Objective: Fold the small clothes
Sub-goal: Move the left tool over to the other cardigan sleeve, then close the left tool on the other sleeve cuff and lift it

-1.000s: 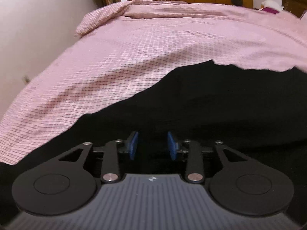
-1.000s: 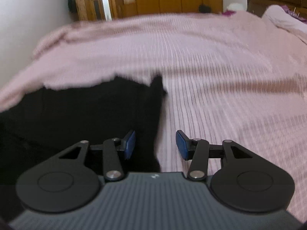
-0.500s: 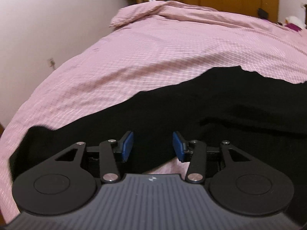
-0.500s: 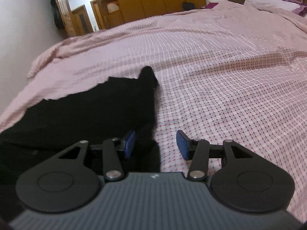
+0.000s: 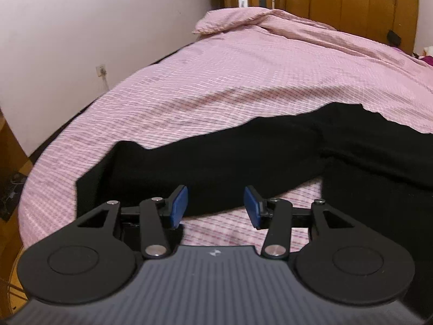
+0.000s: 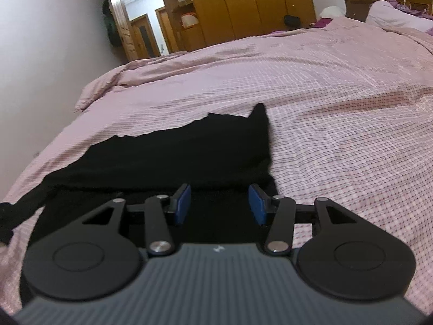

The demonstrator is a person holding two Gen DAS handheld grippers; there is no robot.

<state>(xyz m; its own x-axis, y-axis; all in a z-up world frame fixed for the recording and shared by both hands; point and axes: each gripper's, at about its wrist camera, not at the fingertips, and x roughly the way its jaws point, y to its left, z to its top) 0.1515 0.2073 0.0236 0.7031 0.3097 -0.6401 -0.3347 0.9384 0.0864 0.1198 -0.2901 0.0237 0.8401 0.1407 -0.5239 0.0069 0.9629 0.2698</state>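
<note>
Both grippers hover empty with jaws apart: the left gripper point(image 5: 216, 206), whose jaws have just been opening, and the right gripper point(image 6: 219, 203). Just beyond lies the black garment point(image 5: 243, 159), spread on the pink bed point(image 5: 257, 81). Best pinch its near edge evenly before folding away.

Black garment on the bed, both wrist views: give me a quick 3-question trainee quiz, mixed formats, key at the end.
1. True or false: the left gripper is clamped on the black garment.
2. Multiple choice: what does the garment lie on? A) a wooden floor B) a pink checked bedcover C) a white table.
3. Short answer: in the right wrist view, what shows between the pads of the right gripper?

Key:
1. False. Its jaws stand apart, have just been opening, and hold nothing.
2. B.
3. The black garment's cloth shows in the gap, with the jaws open and not gripping it.
</note>
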